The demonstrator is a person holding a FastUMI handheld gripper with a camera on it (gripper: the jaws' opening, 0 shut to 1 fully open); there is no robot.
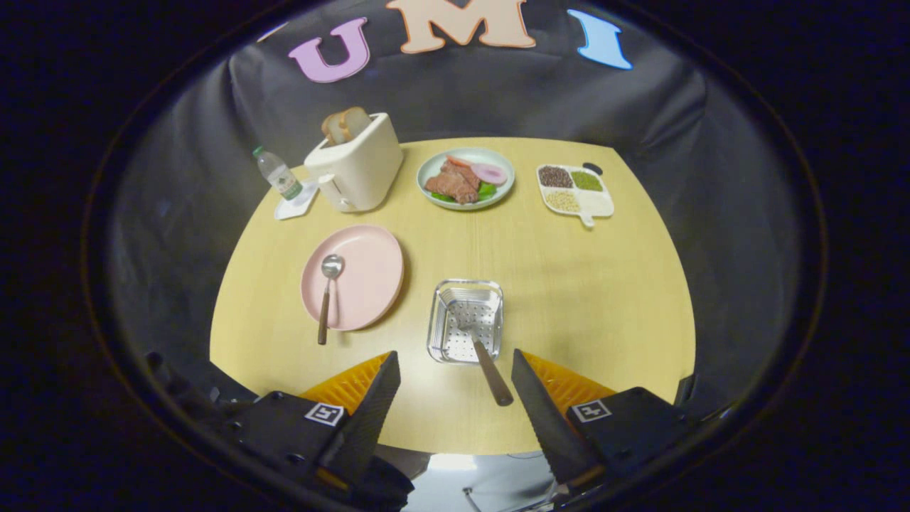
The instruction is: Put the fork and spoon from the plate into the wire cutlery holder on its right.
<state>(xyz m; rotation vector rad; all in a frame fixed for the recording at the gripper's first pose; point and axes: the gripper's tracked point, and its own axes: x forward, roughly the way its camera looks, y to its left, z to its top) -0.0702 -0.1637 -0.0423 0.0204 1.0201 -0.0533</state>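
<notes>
I have the gripper point(455, 363) spread wide with nothing between its fingers, hovering above the near edge of the round yellow surface point(604, 299). Just ahead of the fingers, near the middle of the frame, sits the wire cutlery holder point(466, 320), a square shiny basket with a perforated floor. A brown-handled utensil point(490, 370) leans in it, its handle sticking out toward me between the fingers; its head is down in the basket and I cannot tell for sure whether it is the fork. To the left of the holder lies the pink plate point(362, 274), round and matte. The spoon point(328, 295) rests on the plate's left part, silver bowl pointing away, brown handle reaching past the rim onto the surface. Farther back, in the upper part of the frame, I see a cream toaster point(359, 171) with bread in it, a small water bottle point(279, 174), a plate of food point(466, 178) and a divided tray of grains point(576, 190).
</notes>
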